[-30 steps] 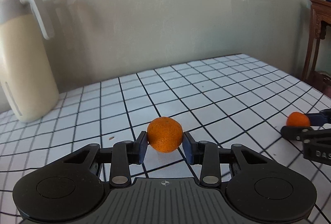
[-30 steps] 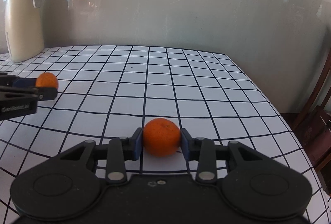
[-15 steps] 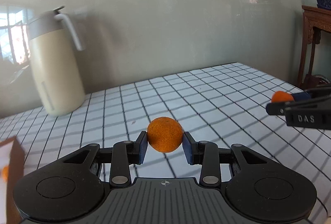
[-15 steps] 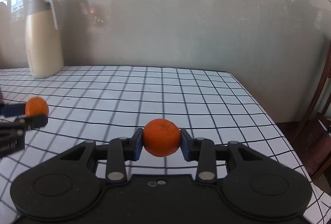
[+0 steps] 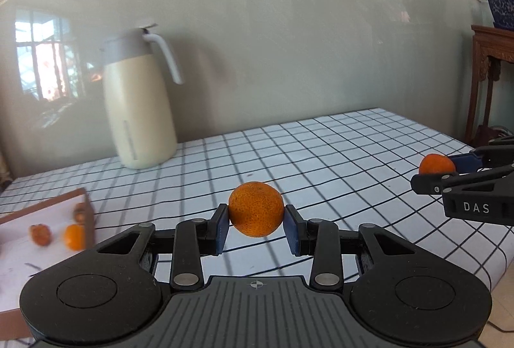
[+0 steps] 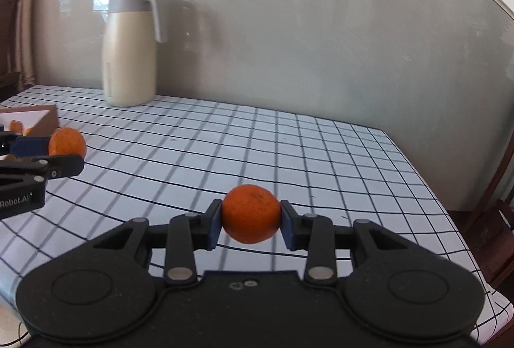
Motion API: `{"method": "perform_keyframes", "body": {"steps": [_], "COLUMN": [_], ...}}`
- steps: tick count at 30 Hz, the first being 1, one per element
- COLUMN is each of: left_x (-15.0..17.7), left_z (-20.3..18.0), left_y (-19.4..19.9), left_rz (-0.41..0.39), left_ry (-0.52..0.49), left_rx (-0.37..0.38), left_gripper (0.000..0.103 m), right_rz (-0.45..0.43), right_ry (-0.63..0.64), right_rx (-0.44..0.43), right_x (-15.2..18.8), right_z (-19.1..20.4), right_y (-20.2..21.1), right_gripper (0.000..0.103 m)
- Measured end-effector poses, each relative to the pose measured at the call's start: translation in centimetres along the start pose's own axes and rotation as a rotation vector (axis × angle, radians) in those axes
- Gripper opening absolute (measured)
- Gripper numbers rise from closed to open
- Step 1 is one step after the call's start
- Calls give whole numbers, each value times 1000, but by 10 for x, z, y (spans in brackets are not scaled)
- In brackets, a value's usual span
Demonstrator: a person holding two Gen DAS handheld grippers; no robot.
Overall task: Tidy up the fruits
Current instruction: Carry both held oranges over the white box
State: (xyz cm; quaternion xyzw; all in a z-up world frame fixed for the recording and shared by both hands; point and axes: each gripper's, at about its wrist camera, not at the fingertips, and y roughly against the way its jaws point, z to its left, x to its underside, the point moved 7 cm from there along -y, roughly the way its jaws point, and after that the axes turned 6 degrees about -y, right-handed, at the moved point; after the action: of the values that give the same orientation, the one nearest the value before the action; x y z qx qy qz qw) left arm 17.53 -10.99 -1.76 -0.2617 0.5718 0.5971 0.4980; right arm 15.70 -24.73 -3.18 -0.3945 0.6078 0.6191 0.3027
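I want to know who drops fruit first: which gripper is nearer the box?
Left. The left gripper holds its orange just right of the box; the right gripper is farther, beyond the left one.

Blurred fruits (image 5: 57, 235) in a brown box (image 5: 86, 206) cut off at the left edge.

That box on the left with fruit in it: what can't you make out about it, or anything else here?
- Box, left wrist view: cut off by the left edge; the fruits inside are motion-blurred, kind and count unclear.
- Same box, right wrist view: mostly off-frame, partly behind the left gripper.
- Jug: contents hidden, opaque.
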Motion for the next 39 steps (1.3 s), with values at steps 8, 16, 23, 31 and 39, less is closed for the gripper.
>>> {"method": "perform_keyframes", "body": {"steps": [8, 16, 23, 31, 39], "left_x": [17, 31, 42, 51, 65], "left_z": [39, 73, 98, 127, 157], "left_y": [33, 58, 76, 91, 109], "left_rz": [-4, -10, -9, -10, -10], "left_ry": [24, 46, 53, 75, 95], "left_rx": [-72, -138, -192, -242, -299], "left_gripper": [37, 37, 37, 37, 37], "right_rz": [-27, -53, -74, -95, -106], "right_ry": [46, 84, 123, 156, 188], "right_rx": [-82, -171, -239, -293, -358], "right_x": [-11, -19, -26, -30, -33], "right_z": [43, 87, 127, 164, 207], "right_y": [6, 11, 15, 21, 23], "right_gripper": [28, 28, 28, 28, 28]}}
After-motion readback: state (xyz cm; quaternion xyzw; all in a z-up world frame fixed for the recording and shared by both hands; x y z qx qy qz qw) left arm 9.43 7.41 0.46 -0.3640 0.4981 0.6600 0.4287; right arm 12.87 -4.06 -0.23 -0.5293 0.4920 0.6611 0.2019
